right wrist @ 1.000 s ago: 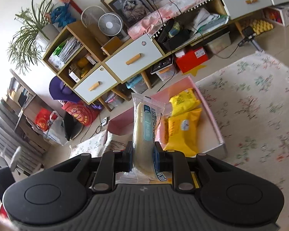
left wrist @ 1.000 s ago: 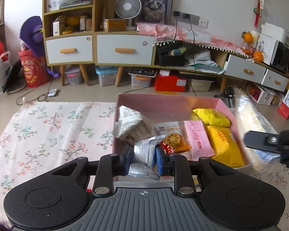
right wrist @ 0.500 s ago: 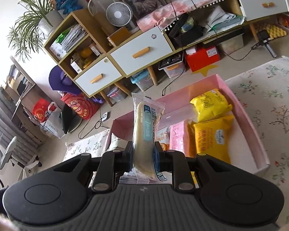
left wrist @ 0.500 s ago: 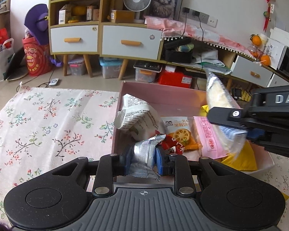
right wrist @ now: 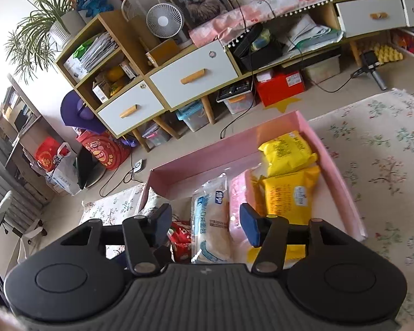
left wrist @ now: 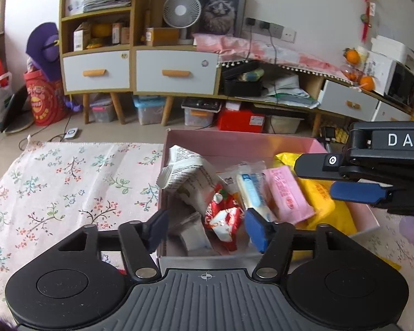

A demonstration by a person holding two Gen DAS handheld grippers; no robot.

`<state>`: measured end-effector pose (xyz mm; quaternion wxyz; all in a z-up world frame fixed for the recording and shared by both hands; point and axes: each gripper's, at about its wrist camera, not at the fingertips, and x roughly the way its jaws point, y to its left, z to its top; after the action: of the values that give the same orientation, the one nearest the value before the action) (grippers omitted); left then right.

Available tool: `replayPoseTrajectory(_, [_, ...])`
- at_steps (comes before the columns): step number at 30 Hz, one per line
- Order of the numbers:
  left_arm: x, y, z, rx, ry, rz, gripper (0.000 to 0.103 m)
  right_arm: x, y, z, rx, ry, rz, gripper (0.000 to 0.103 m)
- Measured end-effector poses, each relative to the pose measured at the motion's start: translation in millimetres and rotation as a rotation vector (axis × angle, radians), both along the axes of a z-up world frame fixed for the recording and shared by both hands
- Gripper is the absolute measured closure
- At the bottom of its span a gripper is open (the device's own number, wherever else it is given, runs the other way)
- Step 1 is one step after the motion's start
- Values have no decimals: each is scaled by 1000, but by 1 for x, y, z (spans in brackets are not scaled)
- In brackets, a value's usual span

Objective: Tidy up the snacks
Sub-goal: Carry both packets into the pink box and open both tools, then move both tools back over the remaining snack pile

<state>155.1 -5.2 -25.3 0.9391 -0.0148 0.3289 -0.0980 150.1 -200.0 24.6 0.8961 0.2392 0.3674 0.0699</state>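
Pink box [left wrist: 234, 144] just ahead of both claws, packed: red-and-white packet [left wrist: 225, 215] between the left gripper [left wrist: 204, 227] jaws, which are opening, pads clear of it; clear-wrapped white bread [right wrist: 211, 218] between the right gripper [right wrist: 204, 224] jaws, also opening, nothing pinched. Pink pack [right wrist: 238, 193] and yellow bags [right wrist: 288, 171] right of the bread, grey printed bag [left wrist: 186, 172] past the left claw, floral cloth [left wrist: 69, 182] underneath. Near box wall hidden behind both gripper bodies; label text unreadable.

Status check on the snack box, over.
Left gripper and right gripper opening, nothing pinched. Red packet and bread pack lie in pink box. Nothing in the way.
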Motion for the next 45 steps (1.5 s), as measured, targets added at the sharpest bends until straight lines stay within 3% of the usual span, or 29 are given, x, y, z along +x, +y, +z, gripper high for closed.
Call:
replayPoseTrajectory(21, [-62, 19, 27, 88, 17, -24, 9, -54, -19, 24, -167, -35, 3, 16])
replayPoseTrajectory(29, [-85, 27, 10, 124, 55, -16, 6, -71, -23, 14, -187, -44, 6, 5])
replayPoseTrajectory(45, [-119, 33, -30, 207, 23, -91, 6, -98, -16, -26, -365, 1, 106, 2])
